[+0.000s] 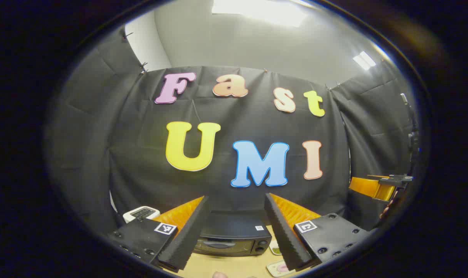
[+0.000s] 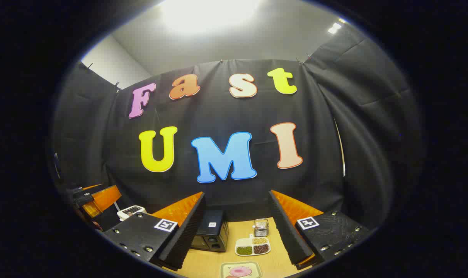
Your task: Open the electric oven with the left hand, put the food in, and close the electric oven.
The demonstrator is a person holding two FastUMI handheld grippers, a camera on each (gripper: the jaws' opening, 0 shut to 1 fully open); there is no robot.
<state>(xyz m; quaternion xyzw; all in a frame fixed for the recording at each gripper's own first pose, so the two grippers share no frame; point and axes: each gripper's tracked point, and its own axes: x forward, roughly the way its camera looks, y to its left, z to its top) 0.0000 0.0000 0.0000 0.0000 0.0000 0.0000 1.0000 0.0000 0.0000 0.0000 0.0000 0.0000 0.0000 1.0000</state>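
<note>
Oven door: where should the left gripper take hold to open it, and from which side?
Grip the horizontal handle bar along the top of the door of the black oven. The door is shut and faces forward, so coming from the front with the open left gripper, one finger above the bar and one below, looks best. It likely hinges at the bottom, though no hinge shows.
</note>
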